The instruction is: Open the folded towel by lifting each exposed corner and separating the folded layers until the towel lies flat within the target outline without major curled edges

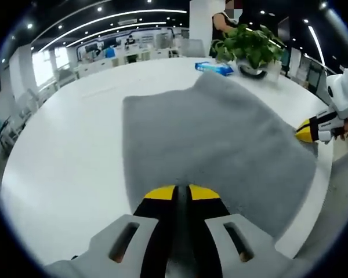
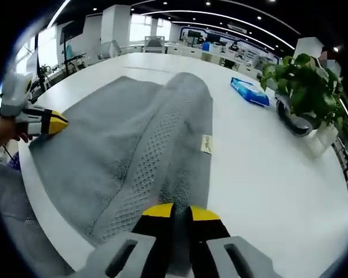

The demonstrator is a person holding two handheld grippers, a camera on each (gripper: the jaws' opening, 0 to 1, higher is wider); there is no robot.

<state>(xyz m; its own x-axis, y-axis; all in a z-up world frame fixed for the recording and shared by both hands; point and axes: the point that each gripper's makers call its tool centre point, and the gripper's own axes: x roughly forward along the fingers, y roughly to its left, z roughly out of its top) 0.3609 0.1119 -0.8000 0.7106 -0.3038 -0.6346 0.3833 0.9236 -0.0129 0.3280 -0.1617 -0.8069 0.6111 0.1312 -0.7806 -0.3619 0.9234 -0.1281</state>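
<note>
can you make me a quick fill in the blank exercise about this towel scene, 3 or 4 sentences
1. The towel on the white table is ____ in colour.
2. Both grippers, the left gripper and the right gripper, have jaw tips coloured ____.
3. Beside the blue packet stands a potted ____.
4. Each gripper's jaws are ____ on the towel's edge.

Missing words: grey; yellow; plant; shut

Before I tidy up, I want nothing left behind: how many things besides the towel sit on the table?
2. A blue packet lies flat beyond the towel, and a potted plant stands beside it near the table's far edge. The towel may hide others.
</note>
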